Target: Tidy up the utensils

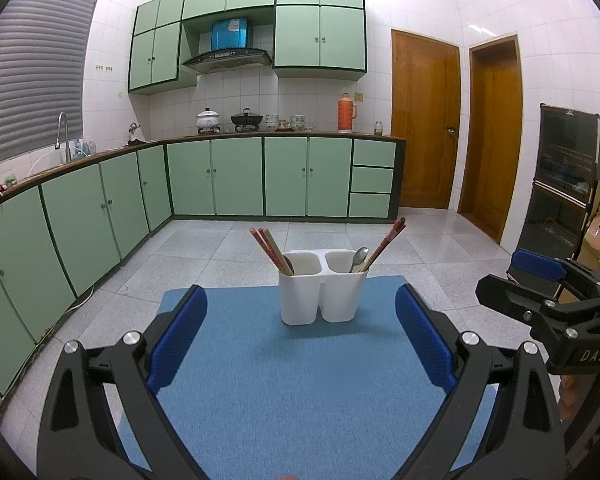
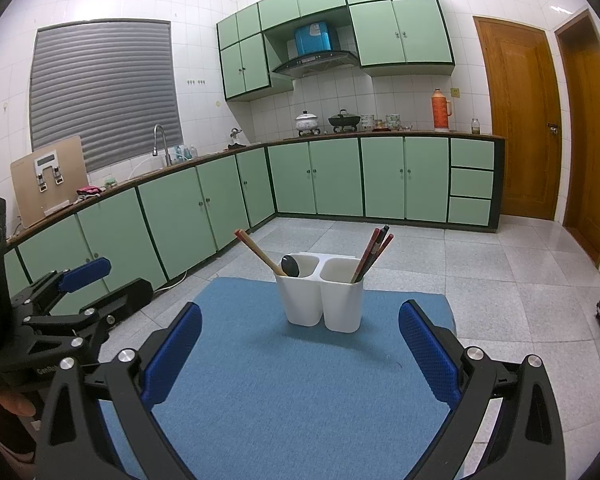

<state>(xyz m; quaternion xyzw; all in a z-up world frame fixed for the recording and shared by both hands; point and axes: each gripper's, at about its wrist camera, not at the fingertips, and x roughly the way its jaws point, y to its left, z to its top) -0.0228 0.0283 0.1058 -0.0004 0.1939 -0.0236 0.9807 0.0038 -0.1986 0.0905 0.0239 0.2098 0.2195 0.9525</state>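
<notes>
A white two-compartment utensil holder stands on a blue mat. Its left compartment holds reddish chopsticks and a dark spoon. Its right compartment holds chopsticks and a metal spoon. My left gripper is open and empty, short of the holder. My right gripper is open and empty, also short of the holder. Each gripper shows at the edge of the other's view, the right one and the left one.
The mat lies on a small table over a grey tiled floor. Green cabinets with a counter run along the left and back. Wooden doors are at the right. A dark cabinet stands far right.
</notes>
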